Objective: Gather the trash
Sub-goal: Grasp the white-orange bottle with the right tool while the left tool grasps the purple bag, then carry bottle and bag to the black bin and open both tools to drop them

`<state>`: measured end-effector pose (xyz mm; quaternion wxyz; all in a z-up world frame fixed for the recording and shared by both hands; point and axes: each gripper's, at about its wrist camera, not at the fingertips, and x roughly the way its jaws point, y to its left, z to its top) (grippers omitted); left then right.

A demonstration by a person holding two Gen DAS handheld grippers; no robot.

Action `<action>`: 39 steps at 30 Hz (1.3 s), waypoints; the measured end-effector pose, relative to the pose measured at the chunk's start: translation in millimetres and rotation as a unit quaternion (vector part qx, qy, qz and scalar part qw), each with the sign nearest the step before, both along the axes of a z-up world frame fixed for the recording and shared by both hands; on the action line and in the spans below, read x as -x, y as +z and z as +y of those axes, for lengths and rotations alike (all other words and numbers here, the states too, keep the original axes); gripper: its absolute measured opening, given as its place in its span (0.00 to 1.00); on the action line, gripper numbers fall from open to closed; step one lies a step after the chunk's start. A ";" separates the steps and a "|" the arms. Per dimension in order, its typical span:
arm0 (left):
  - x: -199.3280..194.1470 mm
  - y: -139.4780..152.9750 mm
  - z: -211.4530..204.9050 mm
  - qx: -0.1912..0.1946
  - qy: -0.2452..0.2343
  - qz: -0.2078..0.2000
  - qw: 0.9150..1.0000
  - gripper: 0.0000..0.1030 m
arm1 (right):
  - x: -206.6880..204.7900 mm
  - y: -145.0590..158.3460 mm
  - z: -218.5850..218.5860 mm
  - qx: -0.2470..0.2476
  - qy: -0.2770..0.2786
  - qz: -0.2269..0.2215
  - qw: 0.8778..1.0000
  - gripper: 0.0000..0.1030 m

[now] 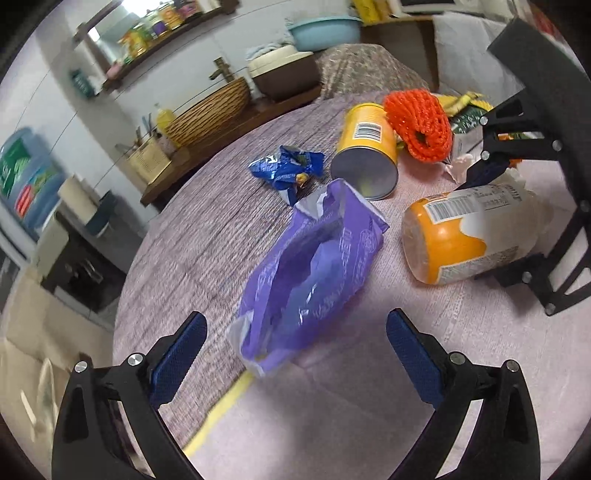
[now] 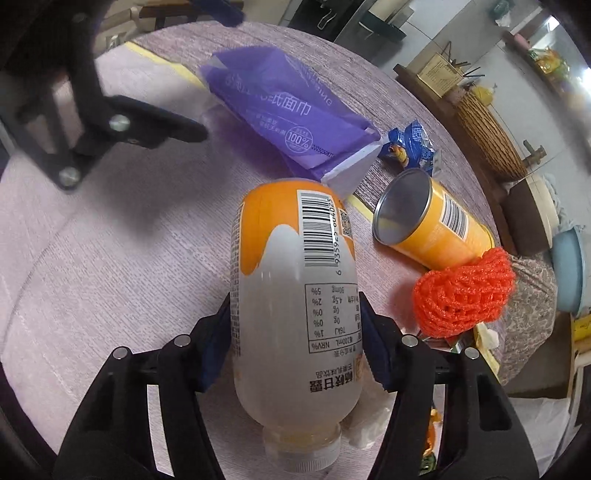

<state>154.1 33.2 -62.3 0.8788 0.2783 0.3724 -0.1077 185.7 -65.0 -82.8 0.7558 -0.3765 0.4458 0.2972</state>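
Observation:
Trash lies on a round table with a pinkish cloth (image 1: 424, 369). My right gripper (image 2: 295, 325) is shut on an empty white and orange plastic bottle (image 2: 291, 295) lying on its side; the bottle also shows in the left wrist view (image 1: 465, 236). My left gripper (image 1: 295, 343) is open and empty, just in front of a purple wipes packet (image 1: 306, 280), which also shows in the right wrist view (image 2: 280, 107). Farther off lie a yellow tube can (image 1: 365, 147), a crumpled blue wrapper (image 1: 288, 170) and an orange foam net (image 1: 417, 122).
Crumpled tissue and yellow-green wrappers (image 1: 465, 107) lie behind the net. A wooden shelf (image 1: 207, 147) with a woven basket (image 1: 210, 107) runs behind the table. A cardboard box (image 1: 29, 350) stands left of the table edge. A blue basin (image 1: 325, 29) sits at the back.

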 end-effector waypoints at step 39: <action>46.6 46.7 -103.4 0.213 -0.111 0.007 0.971 0.20 | 86.1 65.2 -206.9 -0.423 -0.349 -0.106 0.829 0.60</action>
